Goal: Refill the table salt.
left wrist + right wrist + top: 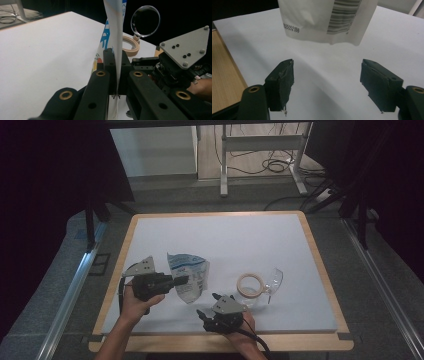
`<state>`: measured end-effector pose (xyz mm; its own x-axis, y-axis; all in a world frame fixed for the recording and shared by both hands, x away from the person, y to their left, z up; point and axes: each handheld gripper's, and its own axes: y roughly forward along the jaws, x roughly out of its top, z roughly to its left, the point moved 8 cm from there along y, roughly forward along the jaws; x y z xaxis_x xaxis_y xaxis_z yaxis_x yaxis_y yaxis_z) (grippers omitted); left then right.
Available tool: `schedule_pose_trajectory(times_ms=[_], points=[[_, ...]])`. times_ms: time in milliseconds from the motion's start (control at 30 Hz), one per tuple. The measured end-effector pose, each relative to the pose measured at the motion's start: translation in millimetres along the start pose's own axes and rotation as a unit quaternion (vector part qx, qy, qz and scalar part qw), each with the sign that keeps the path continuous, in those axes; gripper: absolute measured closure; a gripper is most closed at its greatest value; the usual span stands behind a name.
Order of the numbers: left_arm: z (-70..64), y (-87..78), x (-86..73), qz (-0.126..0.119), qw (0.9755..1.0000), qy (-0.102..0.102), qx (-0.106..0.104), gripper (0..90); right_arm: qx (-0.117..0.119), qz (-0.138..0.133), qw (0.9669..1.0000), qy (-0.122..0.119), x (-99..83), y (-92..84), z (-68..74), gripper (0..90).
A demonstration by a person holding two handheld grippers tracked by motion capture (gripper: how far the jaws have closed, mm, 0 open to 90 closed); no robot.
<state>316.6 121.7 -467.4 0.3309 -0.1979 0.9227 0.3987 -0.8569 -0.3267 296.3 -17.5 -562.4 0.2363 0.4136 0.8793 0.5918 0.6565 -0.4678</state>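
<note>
Two tongs in play, noted near to far. My right tongs (pixel 207 307) sit at the near edge of the desk (pixel 280 245), jaws standing wide apart with nothing between them; in the right gripper view the bare pads (pixel 283 83) frame only the white surface, and the bottom hem of the pouch (pixel 189 276) hangs just beyond them, barcode side toward me. My left tongs (pixel 181 280) are fully closed on one edge of that pouch, the film pinched flat between the pads (pixel 109 67) and rising upright out of the left gripper view. Judgement on handling: thin printed film, light, limp and crinkly, probably slick on its face. It sags from a single pinch point, so I would take the second hold on a flat seam or the free hem, not on the belly, where the film would buckle and slide. I cannot tell whether the pouch is open or holds anything; it looks flat, no visible bulge. Farther right on the desk, apart from the pouch, lies a tan ring (pixel 250 285) with a clear lens-like piece (pixel 272 279) touching it; I judge the lens rigid and scratch-prone, and the ring stiff.
</note>
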Motion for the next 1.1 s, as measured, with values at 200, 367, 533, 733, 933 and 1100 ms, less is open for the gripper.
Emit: schedule_pose_trajectory(times_ms=[200,367,533,733,933,1100], points=[[-3.2,7.6,-3.9,0.004,1.0000,-0.007,-0.003,89.6,-0.010,-0.001,0.9999,-0.010,-0.1,1.6,-2.7,25.9],[-5.6,11.1,-5.4,0.005,0.9998,-0.016,-0.005,89.6,-0.019,0.002,0.9997,-0.012,-1.6,5.0,-5.4,24.7],[-8.6,12.7,-5.5,0.003,0.9997,-0.023,-0.012,89.6,-0.039,0.013,0.9988,-0.027,-4.7,10.2,-6.5,22.1],[-10.3,13.8,-5.0,-0.001,0.9994,-0.029,-0.019,89.6,-0.047,0.011,0.9985,-0.024,-3.7,14.3,-10.3,20.9],[-9.5,17.5,-5.0,0.002,0.9993,-0.034,-0.018,89.6,-0.050,0.001,0.9977,-0.045,-0.6,14.7,-6.7,20.9],[-12.8,23.9,-2.8,0.004,0.9991,-0.034,-0.024,89.6,-0.053,-0.003,0.9965,-0.064,0.4,12.3,-0.7,21.9]])
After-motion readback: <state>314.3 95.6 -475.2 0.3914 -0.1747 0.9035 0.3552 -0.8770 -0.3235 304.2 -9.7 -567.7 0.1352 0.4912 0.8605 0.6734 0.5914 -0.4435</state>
